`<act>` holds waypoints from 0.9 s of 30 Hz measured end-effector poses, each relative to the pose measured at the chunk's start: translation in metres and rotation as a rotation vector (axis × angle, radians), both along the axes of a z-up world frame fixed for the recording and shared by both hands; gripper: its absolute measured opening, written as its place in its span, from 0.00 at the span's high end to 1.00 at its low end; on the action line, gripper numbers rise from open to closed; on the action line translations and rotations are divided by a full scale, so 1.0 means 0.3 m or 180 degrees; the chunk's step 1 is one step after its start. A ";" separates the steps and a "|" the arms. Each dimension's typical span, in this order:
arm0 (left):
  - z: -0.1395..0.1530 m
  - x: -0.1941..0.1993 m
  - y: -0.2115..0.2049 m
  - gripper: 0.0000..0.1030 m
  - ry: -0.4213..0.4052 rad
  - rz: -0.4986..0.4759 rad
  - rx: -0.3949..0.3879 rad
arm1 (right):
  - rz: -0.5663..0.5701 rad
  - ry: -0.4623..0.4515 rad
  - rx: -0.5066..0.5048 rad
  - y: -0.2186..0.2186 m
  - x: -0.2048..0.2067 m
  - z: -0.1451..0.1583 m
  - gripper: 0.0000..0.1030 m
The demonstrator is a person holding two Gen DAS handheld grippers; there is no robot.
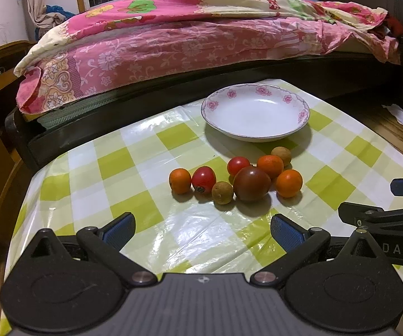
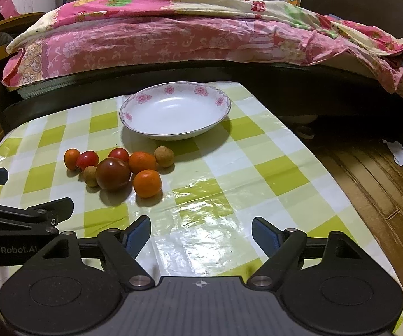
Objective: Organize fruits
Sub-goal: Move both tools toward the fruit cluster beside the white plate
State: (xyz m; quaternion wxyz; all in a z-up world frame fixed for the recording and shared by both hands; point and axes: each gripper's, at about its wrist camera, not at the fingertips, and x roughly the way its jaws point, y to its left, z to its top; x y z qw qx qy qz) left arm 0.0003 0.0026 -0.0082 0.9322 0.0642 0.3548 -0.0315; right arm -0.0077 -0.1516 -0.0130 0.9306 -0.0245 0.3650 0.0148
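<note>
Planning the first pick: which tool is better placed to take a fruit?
Left, probably. The fruit cluster sits straight ahead of the open left tool; from the open right tool it lies off to the left.

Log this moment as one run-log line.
left tool: open, empty | right tool: open, empty | plate: no fruit | fruits: clustered on tablecloth | step: none placed yet

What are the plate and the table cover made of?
Plate: likely glazed ceramic, glossy white with a pink flower print on the rim. Table cover: looks like plastic or vinyl sheet, shiny; it shows wrinkles and bright glare.
</note>
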 end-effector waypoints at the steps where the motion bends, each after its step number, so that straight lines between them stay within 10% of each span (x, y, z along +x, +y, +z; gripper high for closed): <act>1: 0.000 0.000 0.000 0.00 -0.0001 -0.0004 -0.0002 | 0.0004 0.0004 0.0006 0.000 0.001 -0.001 0.26; 27: -0.054 0.108 0.058 0.00 -0.0003 -0.0206 0.0075 | 0.0651 0.0177 -0.0030 0.064 0.175 -0.039 0.36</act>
